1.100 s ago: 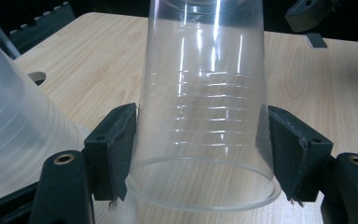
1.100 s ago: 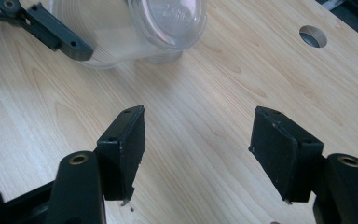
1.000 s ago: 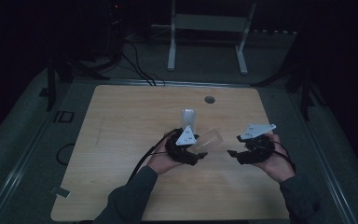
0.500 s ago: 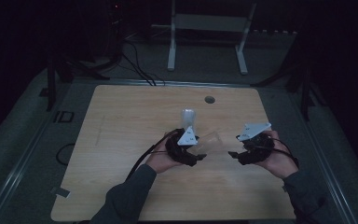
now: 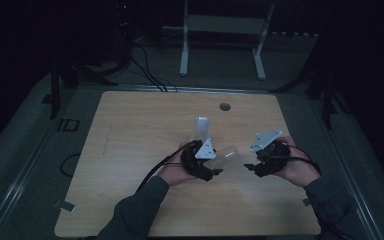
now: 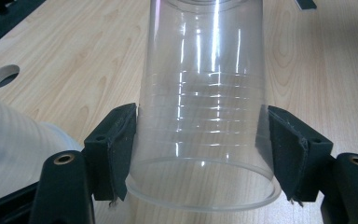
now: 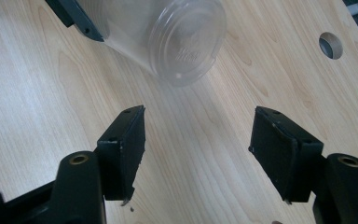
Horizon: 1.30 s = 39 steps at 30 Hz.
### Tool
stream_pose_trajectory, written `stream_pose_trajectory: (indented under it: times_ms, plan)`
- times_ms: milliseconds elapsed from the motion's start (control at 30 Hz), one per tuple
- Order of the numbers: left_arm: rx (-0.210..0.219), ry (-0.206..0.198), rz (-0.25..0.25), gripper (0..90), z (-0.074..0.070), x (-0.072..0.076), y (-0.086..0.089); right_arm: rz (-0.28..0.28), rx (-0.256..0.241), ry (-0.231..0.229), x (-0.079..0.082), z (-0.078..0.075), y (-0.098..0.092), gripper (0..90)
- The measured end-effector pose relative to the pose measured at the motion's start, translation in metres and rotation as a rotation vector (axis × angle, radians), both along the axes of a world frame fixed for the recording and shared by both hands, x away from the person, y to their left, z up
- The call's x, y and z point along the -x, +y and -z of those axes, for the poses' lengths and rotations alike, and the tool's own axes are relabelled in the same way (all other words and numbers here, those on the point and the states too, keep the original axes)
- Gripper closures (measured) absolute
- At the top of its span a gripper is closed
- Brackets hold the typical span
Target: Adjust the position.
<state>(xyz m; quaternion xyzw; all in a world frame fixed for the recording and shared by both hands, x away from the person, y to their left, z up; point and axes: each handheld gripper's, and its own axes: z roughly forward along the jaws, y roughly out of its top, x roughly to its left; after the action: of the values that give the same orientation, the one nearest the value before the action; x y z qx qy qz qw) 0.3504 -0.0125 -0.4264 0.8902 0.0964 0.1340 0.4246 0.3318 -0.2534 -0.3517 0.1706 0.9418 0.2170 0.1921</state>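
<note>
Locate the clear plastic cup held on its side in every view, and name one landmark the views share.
High view: clear cup at table centre, held sideways by the left gripper.
Left gripper view: cup clamped between the jaws.
Right gripper view: cup base at top centre, beyond the open right gripper.
Shared landmark: round table hole.

Probably a lab: dark, cables (image 5: 147, 75), stand (image 5: 223, 37).

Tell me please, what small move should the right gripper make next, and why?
Probably ease the right gripper forward toward the clear cup's base. Its fingers stand open with nothing but table between them, and the left gripper holds the cup sideways, base facing them.
</note>
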Motion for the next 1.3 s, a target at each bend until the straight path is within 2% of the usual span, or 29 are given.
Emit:
stream_pose_trajectory:
  times_ms: [433,800,833,1067,1167,1300]
  plan:
    - [-0.053,-0.010,0.034,30.2,0.003,0.003,-0.008,-0.061,0.125,0.018,-0.001,-0.005,0.011,35.9]
    - [-0.082,-0.024,0.056,30.2,0.005,0.007,-0.013,-0.106,0.203,0.060,-0.001,-0.002,0.021,35.9]
    - [-0.082,-0.022,0.058,30.1,0.006,0.008,-0.014,-0.126,0.224,0.072,-0.001,-0.002,0.024,36.0]
    - [-0.097,-0.035,0.075,30.2,0.006,0.011,-0.016,-0.164,0.255,0.095,-0.001,0.000,0.033,35.8]
    - [-0.104,-0.033,0.085,30.2,0.006,0.012,-0.017,-0.190,0.292,0.107,-0.001,0.003,0.039,35.6]
    - [-0.102,-0.037,0.091,30.2,0.006,0.014,-0.018,-0.201,0.303,0.116,0.000,0.005,0.043,34.5]
